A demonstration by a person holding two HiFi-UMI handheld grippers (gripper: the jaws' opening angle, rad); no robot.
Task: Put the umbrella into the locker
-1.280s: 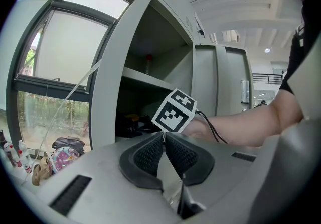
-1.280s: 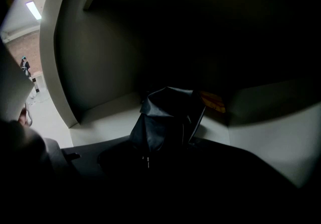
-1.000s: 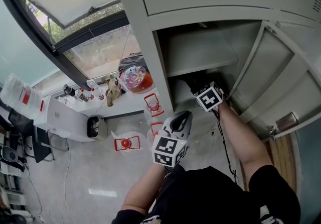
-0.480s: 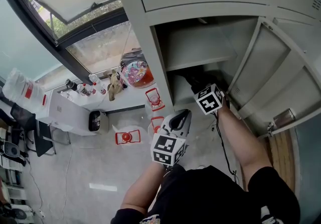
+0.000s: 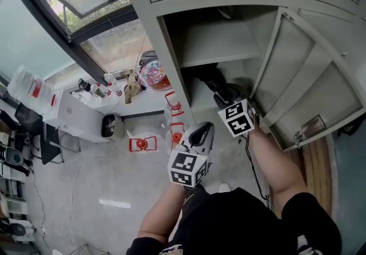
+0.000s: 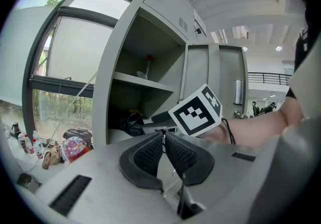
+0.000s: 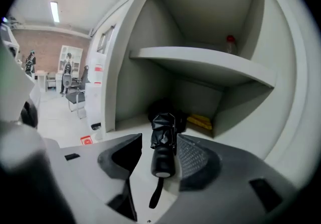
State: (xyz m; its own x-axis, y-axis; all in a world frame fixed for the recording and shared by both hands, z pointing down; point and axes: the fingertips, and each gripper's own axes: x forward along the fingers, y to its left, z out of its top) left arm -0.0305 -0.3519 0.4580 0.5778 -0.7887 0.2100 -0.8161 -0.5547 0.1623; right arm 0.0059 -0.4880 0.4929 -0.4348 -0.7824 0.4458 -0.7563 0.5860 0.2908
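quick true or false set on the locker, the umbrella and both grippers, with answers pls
1. The locker door stands open. True.
2. The umbrella lies on top of the shelf. False: it lies in the lower compartment, under the shelf.
3. The left gripper has its jaws together with nothing between them. True.
4. The right gripper is clamped tight on the umbrella. False: its jaws have just been closing, but they stand apart. The umbrella's handle sits between them with a clear gap on one side.
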